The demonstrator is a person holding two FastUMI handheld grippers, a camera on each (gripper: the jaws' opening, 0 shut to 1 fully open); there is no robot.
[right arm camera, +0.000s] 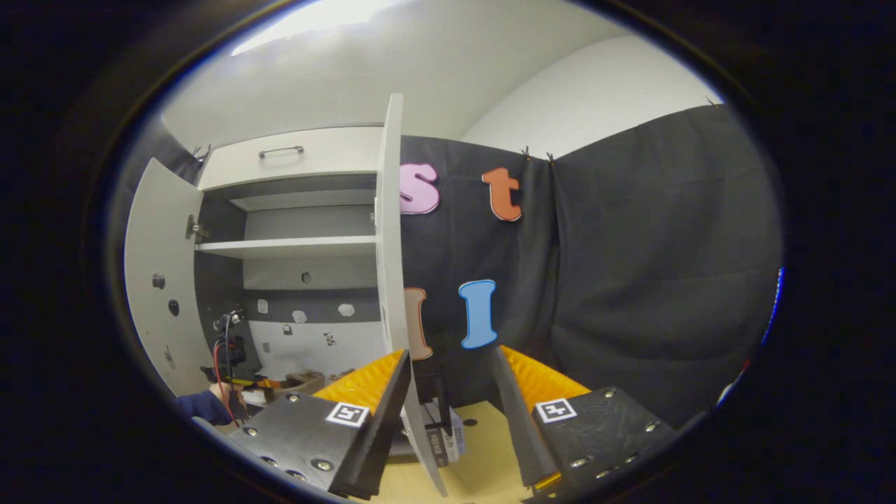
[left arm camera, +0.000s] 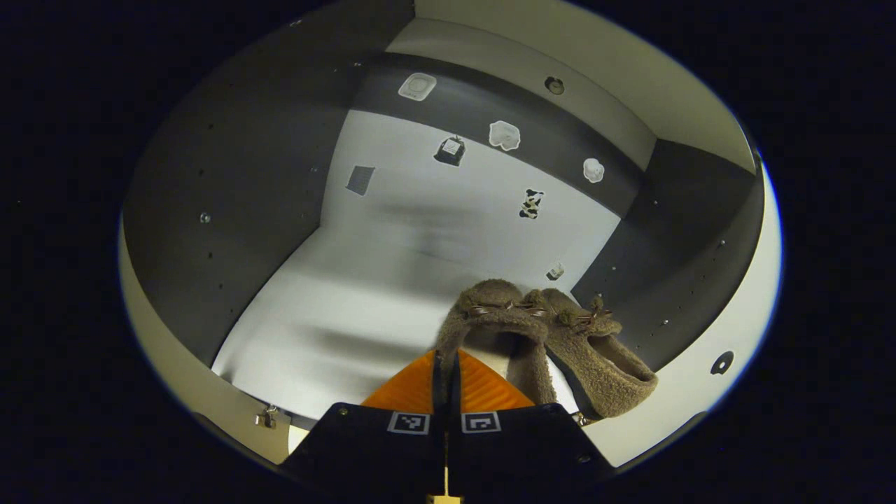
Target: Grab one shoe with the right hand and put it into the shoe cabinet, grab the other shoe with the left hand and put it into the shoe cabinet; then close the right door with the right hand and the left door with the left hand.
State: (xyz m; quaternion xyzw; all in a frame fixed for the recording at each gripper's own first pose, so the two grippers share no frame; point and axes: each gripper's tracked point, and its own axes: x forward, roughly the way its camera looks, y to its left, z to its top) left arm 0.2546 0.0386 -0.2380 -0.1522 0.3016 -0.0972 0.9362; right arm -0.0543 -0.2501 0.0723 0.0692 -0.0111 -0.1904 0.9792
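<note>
left gripper (left arm camera: pixel 445 381): fingers pressed together at the bottom of the left gripper view, pinching the near rim of a brown fuzzy shoe (left arm camera: pixel 493 329). this shoe sits on the pale cabinet floor (left arm camera: pixel 364 294), toe pointing inward. second shoe (left arm camera: pixel 595 350): same brown fuzz, touching the first on its right, close to the dark right inner wall (left arm camera: pixel 689 245); small bows on both toes. beyond the shoes: pale back panel (left arm camera: pixel 448 203) with a few small stickers, a dark band above it, dark left inner wall (left arm camera: pixel 238 196).

right gripper (right arm camera: pixel 448 392): fingers spread wide at the bottom of the right gripper view, nothing between them but the lower edge of the right door (right arm camera: pixel 390 231), which stands open and is seen edge-on; whether a finger touches it, cannot tell. yellow floor below. farther left in this view: cabinet (right arm camera: pixel 294 245) interior with a white shelf (right arm camera: pixel 287 246), a drawer with a bar handle (right arm camera: pixel 281 150) above, left door (right arm camera: pixel 157 280) swung open. low inside the cabinet, the left gripper (right arm camera: pixel 231 350) with a red cable, held by a hand in a dark sleeve (right arm camera: pixel 203 404); a shoe (right arm camera: pixel 301 381) shows just beside it. black cloth wall behind and to the right of the cabinet.
</note>
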